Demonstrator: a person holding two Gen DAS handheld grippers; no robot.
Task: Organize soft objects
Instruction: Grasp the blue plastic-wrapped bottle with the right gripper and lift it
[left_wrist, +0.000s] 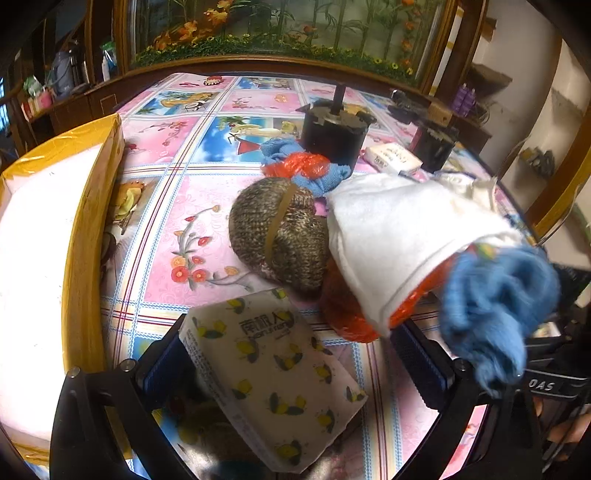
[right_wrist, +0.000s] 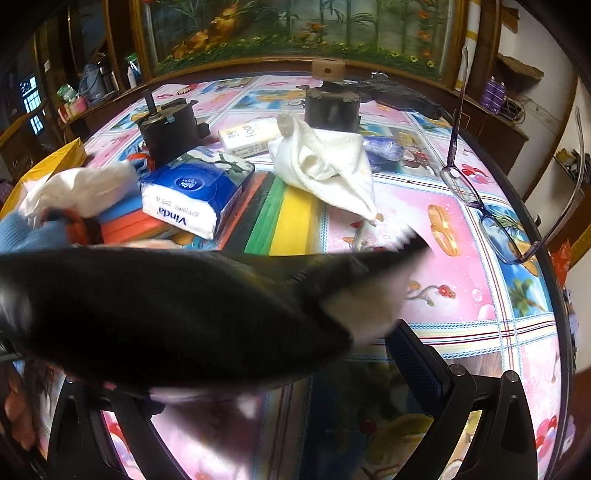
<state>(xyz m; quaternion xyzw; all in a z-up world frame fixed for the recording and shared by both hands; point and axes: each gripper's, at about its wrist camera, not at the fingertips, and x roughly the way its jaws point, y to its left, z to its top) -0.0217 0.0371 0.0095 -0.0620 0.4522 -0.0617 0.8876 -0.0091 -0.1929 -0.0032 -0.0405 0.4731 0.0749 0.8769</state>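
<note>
Patterned worktop (left_wrist: 207, 155): left gripper (left_wrist: 295, 365) fingers spread around a lemon-print tissue pack (left_wrist: 273, 373); right gripper (right_wrist: 236, 373) seemingly clamps a blurred black-and-white cloth (right_wrist: 177, 314).

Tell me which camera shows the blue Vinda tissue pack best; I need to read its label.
The right wrist view. The Vinda tissue pack lies unobstructed on stacked coloured sheets, its logo facing the camera, though upside down. The left wrist view does not show it; there, only a lemon-print tissue pack sits between the left gripper's fingers.
</note>
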